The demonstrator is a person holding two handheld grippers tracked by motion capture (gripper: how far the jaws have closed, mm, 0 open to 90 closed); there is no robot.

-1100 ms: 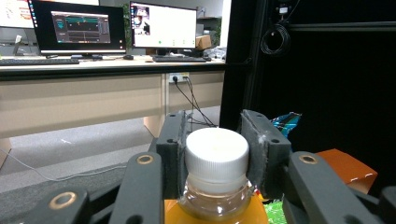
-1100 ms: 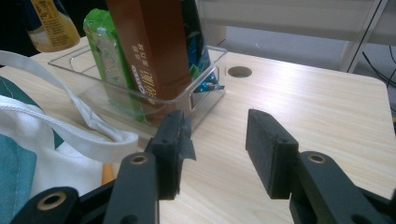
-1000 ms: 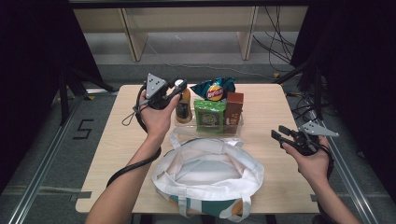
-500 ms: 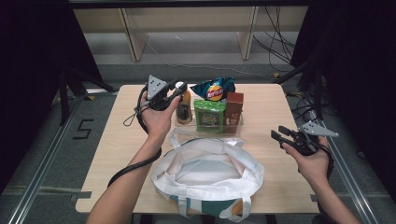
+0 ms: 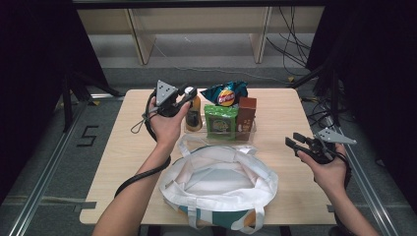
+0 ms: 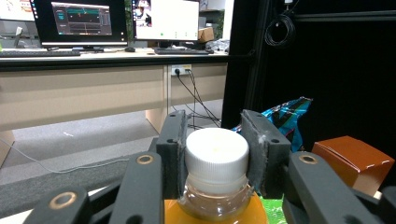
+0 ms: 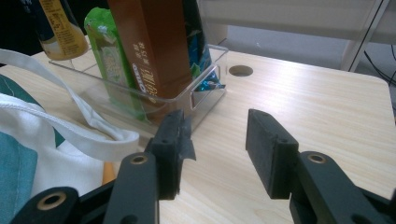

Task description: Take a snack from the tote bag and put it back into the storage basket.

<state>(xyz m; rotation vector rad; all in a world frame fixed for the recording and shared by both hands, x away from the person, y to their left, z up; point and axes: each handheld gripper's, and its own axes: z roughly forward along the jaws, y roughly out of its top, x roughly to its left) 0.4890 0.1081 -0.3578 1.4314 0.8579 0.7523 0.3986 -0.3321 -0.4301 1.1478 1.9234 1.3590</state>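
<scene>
Two padded left tongs (image 6: 217, 158) clamp the bottle (image 6: 215, 186)'s ribbed white cap (image 6: 216, 154).

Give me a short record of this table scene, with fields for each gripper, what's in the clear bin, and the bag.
left gripper: shut on the white cap of the orange juice bottle, which stands at the left end of the clear plastic bin
right gripper: open, nothing between its jaws, over the light wooden table to the right of the bin
bin contents: bottle, green packet, brown carton, blue chip bag
white tote bag with teal panel: lying open on the table in front of the bin
</scene>
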